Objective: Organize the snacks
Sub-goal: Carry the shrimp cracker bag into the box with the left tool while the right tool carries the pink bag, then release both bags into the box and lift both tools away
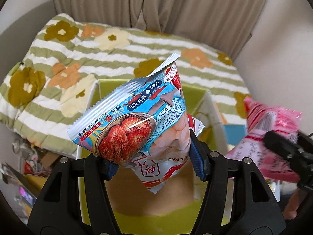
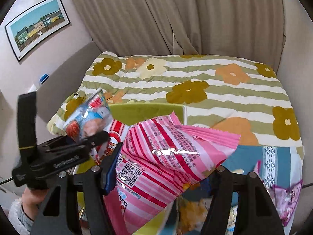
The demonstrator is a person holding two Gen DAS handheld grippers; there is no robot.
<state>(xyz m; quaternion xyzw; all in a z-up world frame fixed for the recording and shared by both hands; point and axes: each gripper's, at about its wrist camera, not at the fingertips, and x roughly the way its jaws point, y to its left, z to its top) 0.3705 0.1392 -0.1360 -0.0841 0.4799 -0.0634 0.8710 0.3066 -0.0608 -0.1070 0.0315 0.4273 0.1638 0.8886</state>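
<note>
My left gripper is shut on a blue shrimp-flakes snack bag, held above an open yellow-green box. The same bag and left gripper show at the left of the right wrist view. My right gripper is shut on a pink striped snack bag, held up just right of the box. That pink bag and the right gripper show at the right edge of the left wrist view. A red and white packet lies in the box.
A green striped floral quilt covers the bed behind the box. More snack packets and a blue patterned item lie at the right. Beige curtains hang behind. Clutter sits at the lower left.
</note>
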